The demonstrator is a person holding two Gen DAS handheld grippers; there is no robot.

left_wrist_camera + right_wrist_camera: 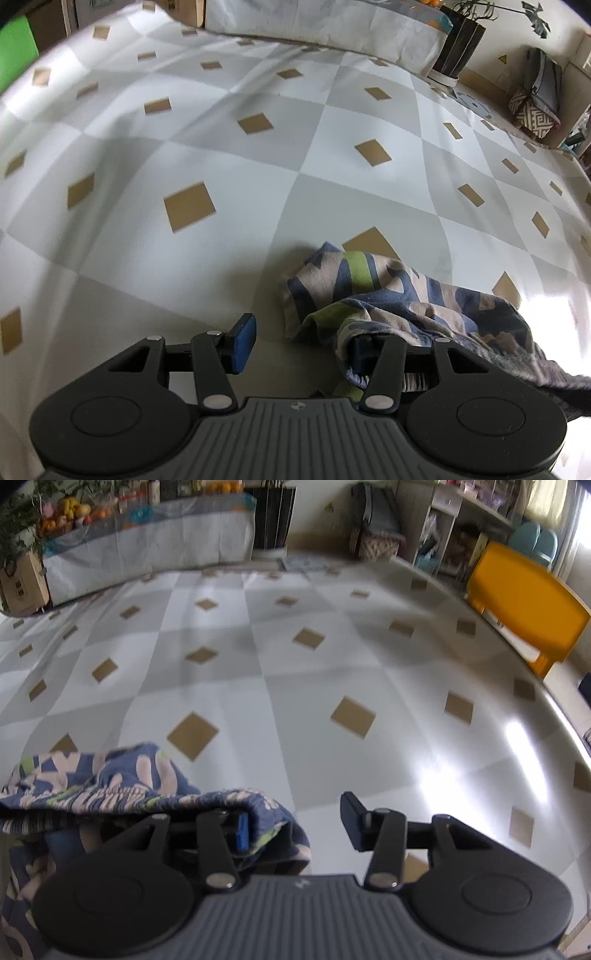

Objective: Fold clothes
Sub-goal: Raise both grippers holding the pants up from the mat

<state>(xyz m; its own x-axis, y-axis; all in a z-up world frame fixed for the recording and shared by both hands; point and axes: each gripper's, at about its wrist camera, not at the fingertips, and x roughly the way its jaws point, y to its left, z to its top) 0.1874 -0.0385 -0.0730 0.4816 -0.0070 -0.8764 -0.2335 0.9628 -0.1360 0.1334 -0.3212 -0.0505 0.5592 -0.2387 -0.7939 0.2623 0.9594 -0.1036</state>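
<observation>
A patterned garment in blue, beige and lime lies bunched on the checked surface at the lower right of the left wrist view. Its edge hangs over the right finger of my left gripper. The blue-padded left finger stands bare, and a wide gap shows between the two. In the right wrist view the same garment lies at the lower left. Its elastic hem hangs over the left finger of my right gripper, while the right finger is bare. No pad pair presses the cloth.
The grey-and-white checked cloth with tan diamonds stretches far ahead. A yellow plastic piece stands past its right edge. A draped bench with fruit, a black bin, a cardboard box and shelves line the back.
</observation>
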